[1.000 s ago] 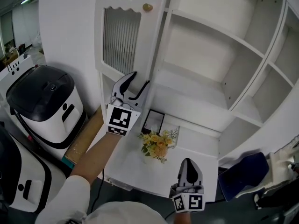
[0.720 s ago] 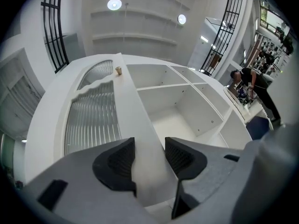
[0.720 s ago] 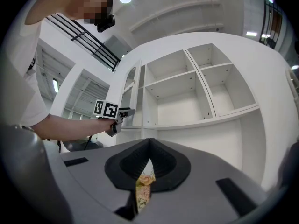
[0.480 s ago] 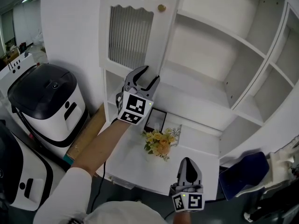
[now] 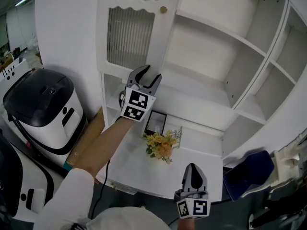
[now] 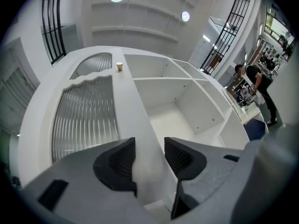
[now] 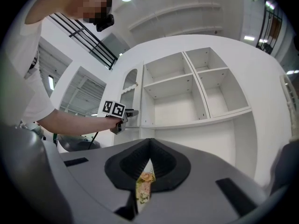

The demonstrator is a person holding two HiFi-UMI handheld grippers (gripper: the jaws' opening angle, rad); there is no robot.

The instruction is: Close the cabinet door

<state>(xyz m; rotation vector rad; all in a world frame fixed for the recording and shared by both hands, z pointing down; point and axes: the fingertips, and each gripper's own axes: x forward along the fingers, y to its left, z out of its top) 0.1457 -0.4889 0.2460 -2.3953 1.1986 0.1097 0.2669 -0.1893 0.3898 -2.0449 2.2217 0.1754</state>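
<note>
The right gripper (image 5: 193, 166) hung low and nearest the camera, its fingers pinched together on nothing, short of the white counter (image 5: 204, 145). A small bunch of yellow flowers (image 5: 161, 146) stood on that counter, with a dark picture frame (image 5: 156, 123) just behind it.

Beyond them the left gripper (image 5: 148, 74) was raised to the cabinet door (image 5: 129, 37). Its fingers stood about half apart, astride the lower part of the door's free edge. The left gripper view showed the white edge filling most of the gap between them, though no firm clamp on it could be made out.

The door itself stood swung open at the cabinet's left side. Its ribbed glass panel faced outward and a small brass knob (image 5: 163, 9) sat high on the same edge. The bare shelves (image 5: 211, 56) lay open to the right of it.

The door looked stiff and light on its hinges, likely to swing with a modest push. The painted wood seemed smooth enough to slip between the pads. The solid edge rail or the knob appeared the safe places to hold or press. The glass looked fragile, so a gentle close without a slam seemed wise.
</note>
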